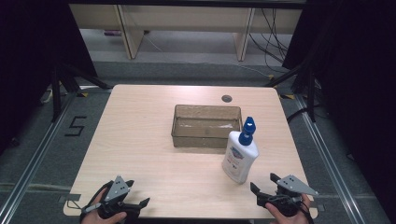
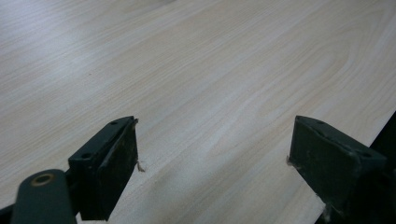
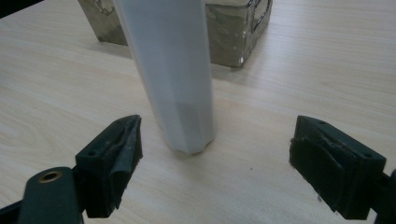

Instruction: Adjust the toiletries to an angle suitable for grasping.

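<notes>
A white bottle with a blue cap stands upright on the wooden table, just right of centre. In the right gripper view the bottle rises a short way ahead of the jaws, untouched. My right gripper rests near the table's front right edge, open, with nothing between its fingers. My left gripper sits at the front left edge, also open over bare wood.
A clear rectangular tub stands behind the bottle near the table's middle, and its corner is seen past the bottle. A round cable hole sits at the far edge. Dark stands flank the table.
</notes>
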Motion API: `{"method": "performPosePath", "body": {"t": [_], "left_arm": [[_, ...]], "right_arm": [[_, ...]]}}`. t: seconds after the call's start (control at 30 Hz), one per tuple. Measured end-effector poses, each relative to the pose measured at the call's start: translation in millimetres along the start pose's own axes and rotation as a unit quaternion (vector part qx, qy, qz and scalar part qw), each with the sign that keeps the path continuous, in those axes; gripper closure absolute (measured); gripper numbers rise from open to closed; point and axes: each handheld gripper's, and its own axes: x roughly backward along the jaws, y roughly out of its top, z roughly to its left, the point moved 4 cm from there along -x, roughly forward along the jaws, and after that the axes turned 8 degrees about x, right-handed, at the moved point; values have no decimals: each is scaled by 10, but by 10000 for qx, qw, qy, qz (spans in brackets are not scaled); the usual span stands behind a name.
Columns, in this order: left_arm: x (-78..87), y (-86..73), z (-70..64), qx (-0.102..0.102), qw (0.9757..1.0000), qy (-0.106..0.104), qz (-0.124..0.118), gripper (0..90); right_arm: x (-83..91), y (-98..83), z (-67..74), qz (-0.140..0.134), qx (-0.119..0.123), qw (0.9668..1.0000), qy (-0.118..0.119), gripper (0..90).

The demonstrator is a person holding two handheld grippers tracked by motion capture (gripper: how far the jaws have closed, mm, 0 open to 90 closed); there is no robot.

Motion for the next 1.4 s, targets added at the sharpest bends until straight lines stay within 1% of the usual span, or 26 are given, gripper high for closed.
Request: {"method": "performPosePath", "body": {"t": [0.03, 0.07, 0.1, 0.2, 0.23, 0.27, 0.33, 0.37, 0.4, 0.43, 0.53, 0.57, 0.63, 0.67, 0.73, 0.77, 0.8, 0.83, 0.97, 1.03, 1.1, 1.2, 1.23, 1.27, 1.3, 1.4], "left_arm": [[-8, -1, 0, -11, 10000, 37, -41, 149], [-11, -1, -3, -1, 10000, 53, -49, 149], [-7, 1, -23, 78, 9999, -57, -66, 149], [-4, 2, -23, 63, 10000, -35, -42, 149], [-3, 1, -22, 66, 10000, -31, -38, 149], [-5, 1, -23, 76, 9999, -47, -53, 149], [-5, 1, -23, 69, 10000, -49, -49, 149], [-8, 2, -23, 45, 10000, -53, -57, 149], [-8, 2, -23, 45, 10000, -53, -57, 149], [-12, -1, -7, -33, 10000, 41, -38, 149], [-8, 0, -9, -22, 10000, 23, -31, 149], [-12, 3, -24, 55, 9999, -47, -86, 149], [-11, 2, -22, 49, 9999, -37, -79, 149], [-12, 2, -22, 48, 9999, -40, -78, 149], [-12, 2, -22, 37, 10000, -38, -76, 149], [-10, 0, -7, -29, 10000, 29, -32, 149], [-8, 0, -7, -27, 10000, 17, -22, 149], [-8, 2, -23, 45, 10000, -52, -57, 149], [-8, 1, -22, 41, 10000, -52, -51, 149], [-3, -1, -8, -36, 10000, -12, 6, 149], [-2, -1, -9, -37, 10000, -12, 4, 149], [-3, -1, -7, -35, 10000, -9, 4, 149], [-3, -1, -8, -31, 10000, -9, 2, 149], [-3, -1, -8, -31, 10000, -9, 2, 149], [-4, -1, -8, -34, 10000, -11, 1, 149], [-5, -1, -16, 1, 10000, -51, -11, 149]], "right_arm": [[7, 4, -12, -10, 71, 10000, -46, 170], [14, 10, -5, -22, 38, 10000, -26, 172], [17, 15, -3, -43, 56, 10000, -18, 180], [16, 20, 9, -66, 50, 10000, 23, 185], [24, 23, 45, -38, -154, 9998, 83, 185], [19, 26, 21, -87, -25, 9999, 68, 185], [28, 37, 42, -117, -146, 9998, 104, 187], [31, 51, 13, -177, 75, 9998, 50, 189], [38, 55, 41, -152, -68, 9998, 112, 188], [30, 59, 39, -212, -26, 9997, 122, 188], [38, 67, 33, -225, 62, 9997, 99, 187], [38, 75, 35, -278, 78, 9995, 101, 185], [28, 79, 44, -339, 71, 9993, 113, 183], [24, 83, 86, -377, -152, 9990, 181, 182], [30, 78, 94, -292, -173, 9993, 172, 180], [27, 84, 71, -316, -17, 9993, 175, 180], [39, 99, 58, -393, 95, 9991, 139, 180], [41, 108, 64, -458, 69, 9988, 158, 178], [46, 111, 62, -447, 83, 9988, 166, 175], [48, 113, 68, -454, 46, 9988, 199, 175], [46, 117, 65, -491, 56, 9986, 199, 175], [61, 133, 87, -532, -44, 9982, 263, 175], [70, 141, 78, -552, 61, 9982, 223, 175], [73, 150, 97, -580, -25, 9980, 266, 175], [82, 149, 87, -536, 54, 9983, 226, 174], [86, 160, 120, -536, -100, 9980, 312, 173]]}}
